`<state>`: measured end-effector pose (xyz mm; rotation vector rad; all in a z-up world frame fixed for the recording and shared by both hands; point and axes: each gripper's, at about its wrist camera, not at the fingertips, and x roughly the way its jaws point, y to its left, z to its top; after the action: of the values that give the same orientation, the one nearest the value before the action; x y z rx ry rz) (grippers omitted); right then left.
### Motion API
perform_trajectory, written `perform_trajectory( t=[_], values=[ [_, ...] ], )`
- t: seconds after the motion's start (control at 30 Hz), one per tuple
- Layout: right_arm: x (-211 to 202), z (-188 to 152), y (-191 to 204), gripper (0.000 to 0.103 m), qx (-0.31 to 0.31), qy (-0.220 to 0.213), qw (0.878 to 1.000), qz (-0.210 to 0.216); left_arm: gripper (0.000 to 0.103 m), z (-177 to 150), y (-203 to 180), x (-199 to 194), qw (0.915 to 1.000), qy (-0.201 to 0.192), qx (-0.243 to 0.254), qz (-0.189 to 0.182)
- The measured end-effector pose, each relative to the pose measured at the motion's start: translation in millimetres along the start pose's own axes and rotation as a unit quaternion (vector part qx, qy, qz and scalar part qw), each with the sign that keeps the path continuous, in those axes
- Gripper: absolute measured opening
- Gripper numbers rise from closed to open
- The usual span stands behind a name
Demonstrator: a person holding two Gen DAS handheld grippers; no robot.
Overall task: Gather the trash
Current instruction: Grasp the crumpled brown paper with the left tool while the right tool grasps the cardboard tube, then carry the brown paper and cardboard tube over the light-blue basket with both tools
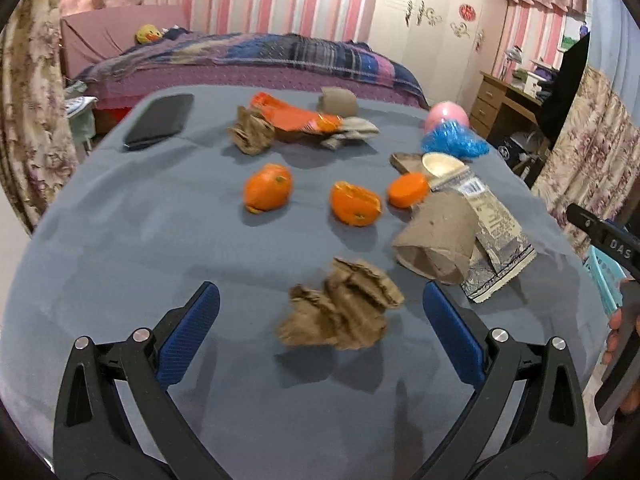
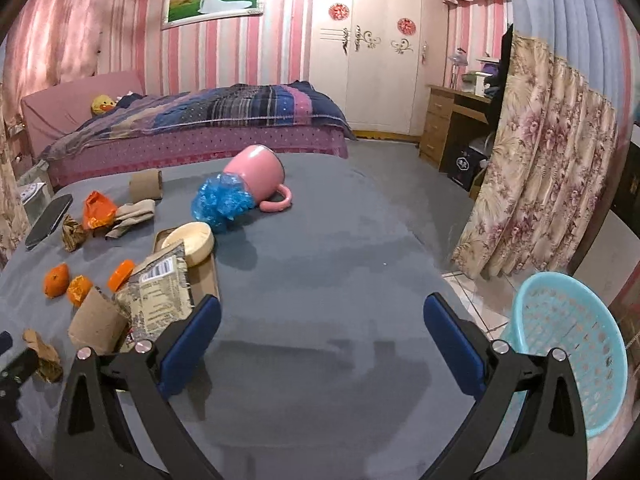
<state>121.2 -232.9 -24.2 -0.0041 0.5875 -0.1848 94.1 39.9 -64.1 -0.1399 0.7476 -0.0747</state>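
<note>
A crumpled brown paper wad [image 1: 340, 312] lies on the grey cloth between the spread blue pads of my left gripper [image 1: 320, 308], which is open and not touching it. Past it sit a cardboard tube [image 1: 440, 240], a printed wrapper [image 1: 492, 220], orange peels [image 1: 354, 204], an orange wrapper [image 1: 300, 118] and blue crumpled plastic [image 1: 454, 142]. My right gripper [image 2: 322, 316] is open over bare cloth, with the tube [image 2: 98, 322] and wrapper [image 2: 160, 296] at its left. A light-blue basket [image 2: 568, 344] stands off the table's right edge.
A black phone [image 1: 160, 120] lies at the far left of the table. A pink mug [image 2: 258, 178] lies on its side by the blue plastic, with a cream lid [image 2: 192, 242] on flat cardboard nearby. A bed, wardrobe, desk and floral curtain [image 2: 540, 168] surround the table.
</note>
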Motion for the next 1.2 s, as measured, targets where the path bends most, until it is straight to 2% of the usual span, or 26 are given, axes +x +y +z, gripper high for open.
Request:
perform_trajectory(
  t=[0.03,0.07,0.1,0.13,0.2,0.27,0.43,0.53,0.7,0.9,0.97,1.03,1.07,1.13,1.2],
  values=[
    [-1,0,2,0.099,-0.004,0.001,1.0,0.0,0.089,0,-1,4,1.0,0.006,0.0,-0.005],
    [-3,0,8,0.099,-0.014,0.0,1.0,-0.003,0.074,0,-1,11,0.9996,0.019,0.0,-0.019],
    [-2,1,12,0.099,-0.019,-0.002,1.0,-0.006,0.066,0,-1,15,0.9993,0.028,0.0,-0.026],
    [-4,1,16,0.099,-0.027,-0.006,1.0,-0.006,0.053,0,2,20,0.9985,0.04,-0.003,-0.036],
    [-9,-1,30,0.099,-0.047,-0.015,0.999,0.011,0.048,1,6,17,0.9983,0.036,-0.007,-0.044],
    [-11,-3,45,0.099,-0.06,-0.011,0.998,0.03,0.047,3,13,5,0.9988,0.023,-0.005,-0.042],
    [-17,-10,86,0.099,-0.089,-0.006,0.992,0.088,0.047,9,41,-20,0.9998,-0.002,0.017,0.007],
    [-20,-17,114,0.099,-0.119,-0.001,0.985,0.122,0.047,9,65,-29,0.9995,-0.005,0.013,0.03],
    [-9,-29,150,0.099,-0.17,0.026,0.976,0.132,0.047,4,101,-38,0.999,-0.006,-0.021,0.039],
    [5,-26,154,0.097,-0.164,0.045,0.976,0.133,0.048,-1,116,-40,0.9984,-0.006,-0.031,0.046],
    [7,-26,155,0.088,-0.167,0.053,0.975,0.136,0.048,-2,120,-40,0.9982,-0.007,-0.035,0.048],
    [12,-28,157,0.071,-0.175,0.064,0.973,0.137,0.048,-1,122,-40,0.9979,-0.007,-0.039,0.051],
    [14,-30,158,0.067,-0.176,0.07,0.972,0.138,0.048,-2,122,-41,0.9978,-0.008,-0.04,0.052],
    [15,-32,158,0.047,-0.177,0.077,0.97,0.147,0.048,-1,122,-43,0.9976,-0.01,-0.044,0.052],
    [14,-32,159,0.037,-0.18,0.078,0.969,0.151,0.048,-1,121,-44,0.9976,-0.012,-0.044,0.052]
  ],
)
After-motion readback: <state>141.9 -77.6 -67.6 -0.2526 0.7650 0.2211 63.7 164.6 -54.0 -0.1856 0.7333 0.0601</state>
